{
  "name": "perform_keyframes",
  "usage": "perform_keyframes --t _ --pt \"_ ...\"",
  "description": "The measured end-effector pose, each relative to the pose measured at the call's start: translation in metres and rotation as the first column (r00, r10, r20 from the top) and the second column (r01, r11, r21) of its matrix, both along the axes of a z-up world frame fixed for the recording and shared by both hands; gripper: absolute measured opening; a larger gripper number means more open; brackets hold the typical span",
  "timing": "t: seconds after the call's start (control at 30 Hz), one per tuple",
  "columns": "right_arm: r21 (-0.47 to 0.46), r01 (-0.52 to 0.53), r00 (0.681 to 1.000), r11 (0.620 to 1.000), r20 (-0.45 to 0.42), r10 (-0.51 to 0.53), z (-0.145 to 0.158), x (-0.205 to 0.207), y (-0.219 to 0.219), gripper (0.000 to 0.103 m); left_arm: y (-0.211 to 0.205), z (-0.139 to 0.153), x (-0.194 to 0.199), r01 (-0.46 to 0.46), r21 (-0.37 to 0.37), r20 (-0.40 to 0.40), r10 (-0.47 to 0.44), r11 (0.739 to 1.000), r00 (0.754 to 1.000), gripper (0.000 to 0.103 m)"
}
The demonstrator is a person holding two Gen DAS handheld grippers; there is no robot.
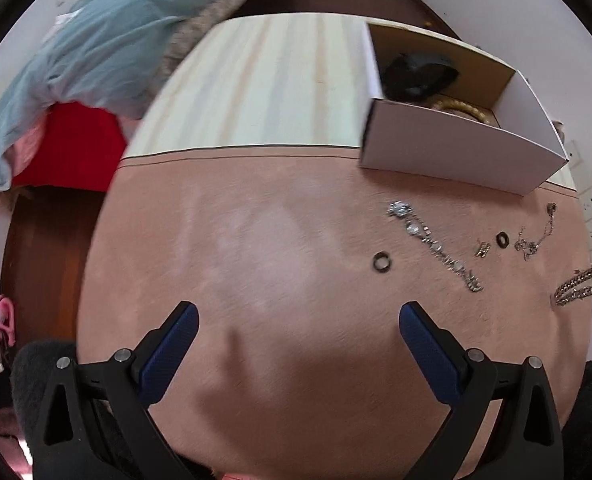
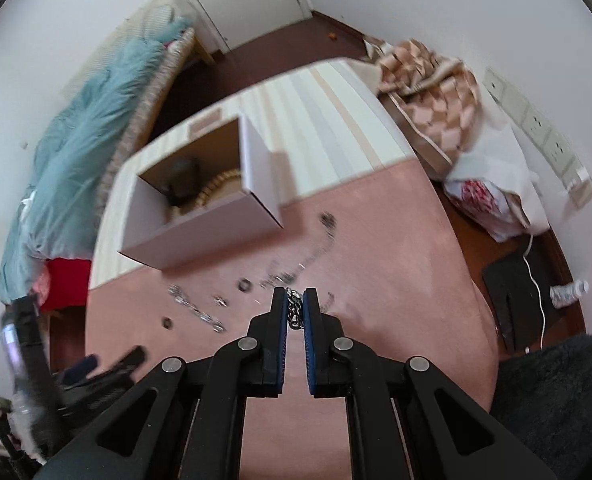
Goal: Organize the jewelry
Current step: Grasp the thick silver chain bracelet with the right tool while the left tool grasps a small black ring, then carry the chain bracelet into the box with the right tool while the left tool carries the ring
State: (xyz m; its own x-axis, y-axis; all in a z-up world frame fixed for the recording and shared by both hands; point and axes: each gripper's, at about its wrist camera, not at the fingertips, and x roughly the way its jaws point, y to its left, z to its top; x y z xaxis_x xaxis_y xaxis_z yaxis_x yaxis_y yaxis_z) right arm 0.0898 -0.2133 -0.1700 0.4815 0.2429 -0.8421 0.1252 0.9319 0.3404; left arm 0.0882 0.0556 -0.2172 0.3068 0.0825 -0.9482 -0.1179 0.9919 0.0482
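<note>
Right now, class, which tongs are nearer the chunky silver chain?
Right. The right tongs are shut on the chain; the left tongs hang open, with the chain far to their right.

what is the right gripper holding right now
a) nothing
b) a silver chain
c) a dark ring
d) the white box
b: in the right wrist view the right gripper has its blue fingers closed on a silver chain, while the dark ring lies on the pink cloth and the white box sits apart.

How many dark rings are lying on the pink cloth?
2: one dark ring left of the long silver bracelet, another ring right of it near the thin chain. More may be hidden.
</note>
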Motion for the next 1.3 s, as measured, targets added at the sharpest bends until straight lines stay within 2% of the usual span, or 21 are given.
perform_keyframes --t 0.1,0.23,0.3,0.37,0.43,0.47,0.5,0.57,0.83,1.1,1.3 --pt "-0.017 -0.006 1.0 1.0 -0.008 0.005 -0.005 0.007 0.002 0.008 -0.009 -0.01 0.012 0.033 -0.007 -0.012 -0.033 0.999 0.999 0.095" --pt "-0.019 0.012 0.999 1.0 -0.044 -0.013 -0.022 0.013 -0.003 0.008 -0.02 -0.021 0.022 0.074 0.002 -0.02 -0.074 0.997 0.997 0.091" --pt "-0.018 0.02 0.998 1.0 -0.055 -0.021 -0.028 0.014 -0.006 0.008 -0.026 -0.024 0.024 0.094 0.013 -0.025 -0.093 0.996 0.995 0.068" --pt "-0.022 0.024 0.998 0.999 -0.06 -0.025 -0.031 0.013 -0.007 0.008 -0.03 -0.023 0.026 0.105 0.019 -0.015 -0.104 0.994 0.994 0.062" --pt "-0.025 0.025 0.998 0.999 -0.064 -0.027 -0.033 0.013 -0.007 0.008 -0.035 -0.019 0.025 0.135 0.037 0.003 -0.136 0.99 0.991 0.041" --pt "-0.029 0.026 0.998 0.999 -0.063 -0.027 -0.033 0.012 -0.008 0.008 -0.038 -0.018 0.025 0.148 0.038 0.006 -0.148 0.988 0.989 0.023" --pt "-0.029 0.025 0.998 0.999 -0.063 -0.027 -0.033 0.013 -0.007 0.008 -0.04 -0.018 0.027 0.154 0.035 0.002 -0.154 0.988 0.988 0.015" --pt "-0.031 0.023 0.998 0.999 -0.061 -0.025 -0.032 0.013 -0.007 0.008 -0.043 -0.017 0.026 0.161 0.032 0.004 -0.161 0.986 0.987 0.01" --pt "-0.016 -0.004 1.0 1.0 -0.03 0.003 -0.016 0.012 0.0 0.008 -0.044 -0.001 0.016 0.165 0.026 0.051 -0.166 0.986 0.985 0.01" --pt "0.021 -0.057 0.997 0.998 0.048 0.056 0.025 0.012 0.011 0.008 -0.054 0.065 -0.004 0.168 0.005 0.189 -0.166 0.986 0.968 0.01" --pt "0.045 -0.11 0.987 0.993 0.124 0.103 0.067 0.025 0.023 0.008 -0.044 0.106 0.012 0.17 -0.04 0.27 -0.153 0.985 0.951 0.01"
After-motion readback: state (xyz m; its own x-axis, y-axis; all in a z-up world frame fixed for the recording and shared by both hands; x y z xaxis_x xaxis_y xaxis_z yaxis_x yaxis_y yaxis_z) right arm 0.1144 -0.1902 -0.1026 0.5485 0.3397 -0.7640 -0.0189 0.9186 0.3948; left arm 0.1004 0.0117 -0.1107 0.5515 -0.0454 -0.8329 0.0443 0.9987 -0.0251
